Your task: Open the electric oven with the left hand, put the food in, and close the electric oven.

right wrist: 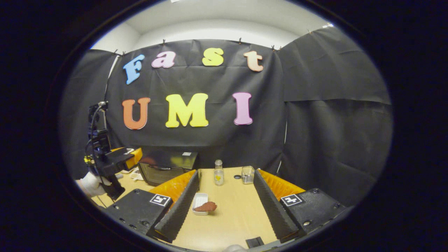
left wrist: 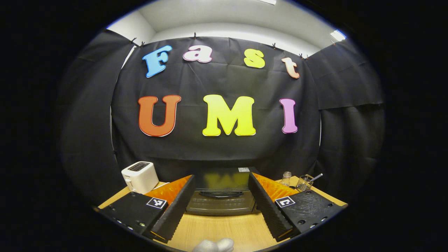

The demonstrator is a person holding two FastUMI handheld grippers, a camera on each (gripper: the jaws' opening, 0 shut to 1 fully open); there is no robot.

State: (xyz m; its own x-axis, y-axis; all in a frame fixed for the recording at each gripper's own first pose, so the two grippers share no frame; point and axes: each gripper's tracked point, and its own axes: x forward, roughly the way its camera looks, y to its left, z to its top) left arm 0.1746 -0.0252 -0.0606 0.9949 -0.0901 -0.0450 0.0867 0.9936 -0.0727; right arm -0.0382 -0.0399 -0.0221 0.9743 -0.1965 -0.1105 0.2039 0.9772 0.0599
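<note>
While its door is shut, the electric oven (left wrist: 220,194) sits at the lower centre of the left gripper view, framed between the two fingers of the left hand-held gripper (left wrist: 221,224), which stands wide apart and holds nothing. In the right gripper view the oven (right wrist: 167,168) appears at lower left, near the back of the wooden surface (right wrist: 231,213). The food (right wrist: 206,206), a brown piece, lies on a small white tray (right wrist: 199,202) at the lower centre of that view, just beside the left finger of the right hand-held gripper (right wrist: 224,218); this gripper is also spread wide and grips nothing. Farther back in the right gripper view, a small clear bottle (right wrist: 218,173) and a glass cup (right wrist: 247,175) stand upright near each other, between the fingers. At the left edge of that view the left hand-held gripper (right wrist: 120,159) is held up beside the oven by a gloved hand (right wrist: 91,184). A white toaster (left wrist: 140,176) stands at lower left of the left gripper view, left of the oven; the bottle (left wrist: 286,178) and a wire holder (left wrist: 305,182) show at lower right.
</note>
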